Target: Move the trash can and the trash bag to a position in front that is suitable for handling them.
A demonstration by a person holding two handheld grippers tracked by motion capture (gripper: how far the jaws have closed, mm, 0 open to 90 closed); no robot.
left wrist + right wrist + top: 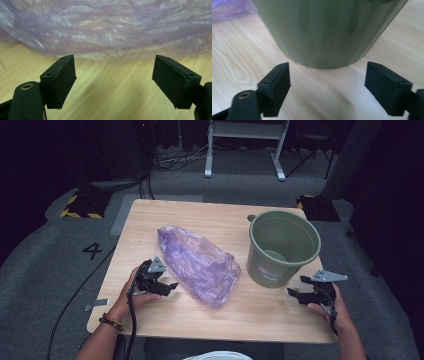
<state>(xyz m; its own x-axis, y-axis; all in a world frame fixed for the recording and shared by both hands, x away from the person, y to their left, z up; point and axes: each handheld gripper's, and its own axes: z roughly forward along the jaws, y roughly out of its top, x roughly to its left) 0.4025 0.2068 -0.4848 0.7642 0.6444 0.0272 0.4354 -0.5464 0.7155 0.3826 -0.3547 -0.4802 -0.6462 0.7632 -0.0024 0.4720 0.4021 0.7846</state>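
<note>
A crumpled purple plastic bag (197, 265) lies across the middle of the wooden table (165, 315). To its right stands a green bucket (280, 247), upright, with a label low on its side. My left gripper (167, 286) sits just left of the bag, jaws open, nothing between them; in the left gripper view the bag (105, 27) fills the space ahead of the open gripper (113, 81). My right gripper (296, 290) is open beside the bucket's lower right. In the right gripper view the bucket wall (329, 30) stands close ahead of the empty gripper (328, 91).
The table's front edge runs just below both hands. A white rounded object (220, 355) shows at the bottom edge. Beyond the table are a grey floor, cables (175, 160), a white frame's legs (245, 150) and yellow-black striped bases (82, 205).
</note>
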